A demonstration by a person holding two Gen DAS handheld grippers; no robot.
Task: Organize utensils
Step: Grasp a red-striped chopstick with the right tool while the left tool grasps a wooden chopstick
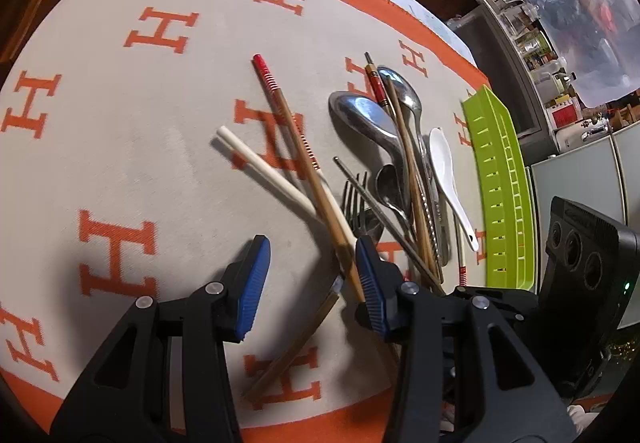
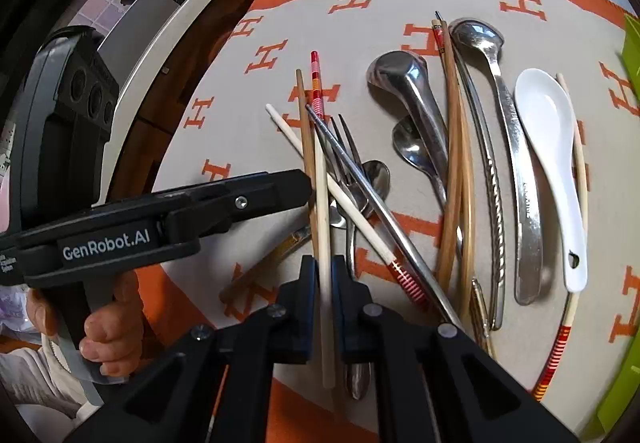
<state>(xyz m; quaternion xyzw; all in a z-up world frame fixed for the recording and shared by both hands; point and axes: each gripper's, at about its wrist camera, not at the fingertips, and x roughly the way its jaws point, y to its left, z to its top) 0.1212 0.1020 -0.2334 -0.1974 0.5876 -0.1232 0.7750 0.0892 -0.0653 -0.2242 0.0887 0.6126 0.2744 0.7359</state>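
Note:
Utensils lie mixed on a beige cloth with orange H marks (image 1: 160, 163): metal spoons (image 2: 404, 79), a fork (image 2: 344, 147), a white ceramic spoon (image 2: 548, 147), and wooden, white and metal chopsticks. My right gripper (image 2: 325, 279) is shut on a cream chopstick (image 2: 323, 203), which runs straight out between its fingers over the pile. My left gripper (image 1: 312, 283) is open just above the cloth. A wooden chopstick with a red end (image 1: 296, 139) passes close inside its right blue pad (image 1: 370, 283). Seen side-on, the left gripper (image 2: 304, 187) reaches in from the left in the right wrist view.
A lime green slotted tray (image 1: 500, 183) stands along the right side of the pile. A hand (image 2: 112, 323) holds the left gripper's handle. The right gripper's black body (image 1: 580, 263) sits close at my right. Bare cloth spreads to the left; shelves and cabinets lie beyond the table.

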